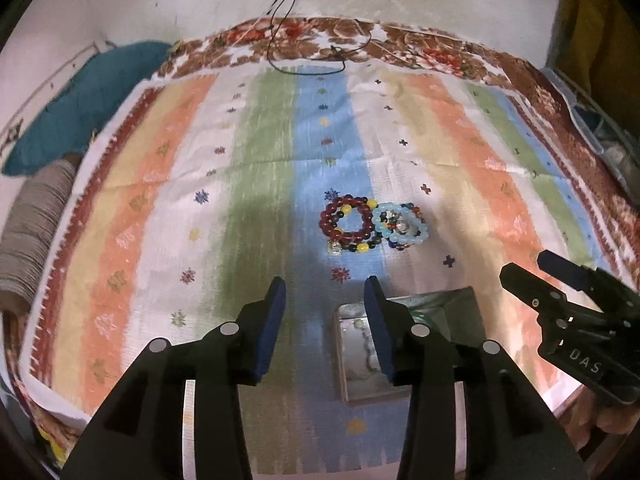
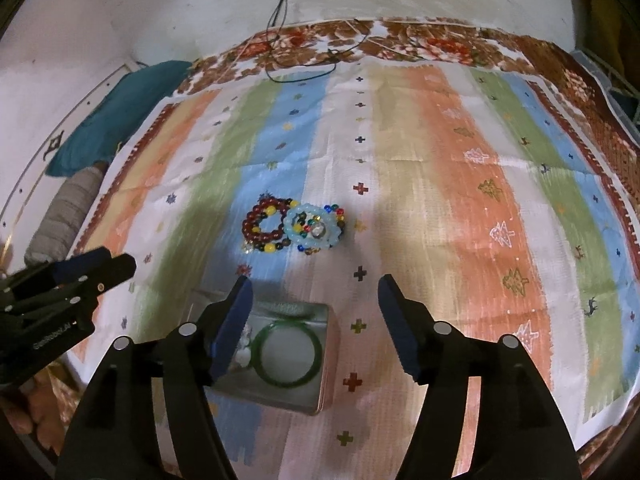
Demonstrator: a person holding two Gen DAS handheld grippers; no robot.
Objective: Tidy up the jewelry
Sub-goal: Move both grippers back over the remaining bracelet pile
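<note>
A pile of bead bracelets lies on the striped cloth: a dark red one (image 1: 347, 222) (image 2: 262, 223), a light blue one (image 1: 400, 226) (image 2: 313, 230), and multicoloured strands under them. A small metal tin (image 1: 456, 312) (image 2: 320, 364) sits nearer me and holds a green bangle (image 2: 289, 357) and a white bead piece (image 1: 362, 354). My left gripper (image 1: 326, 292) is open and empty, above the tin's left edge; it also shows in the right wrist view (image 2: 108, 266). My right gripper (image 2: 314, 292) is open and empty over the tin; it also shows in the left wrist view (image 1: 524, 268).
The striped cloth (image 1: 168, 208) lies over a floral spread (image 1: 416, 46) on a bed. A teal cloth (image 1: 84, 104) and a grey roll (image 1: 32, 236) lie at the left edge. A black cord (image 1: 316, 60) rests at the far side by the wall.
</note>
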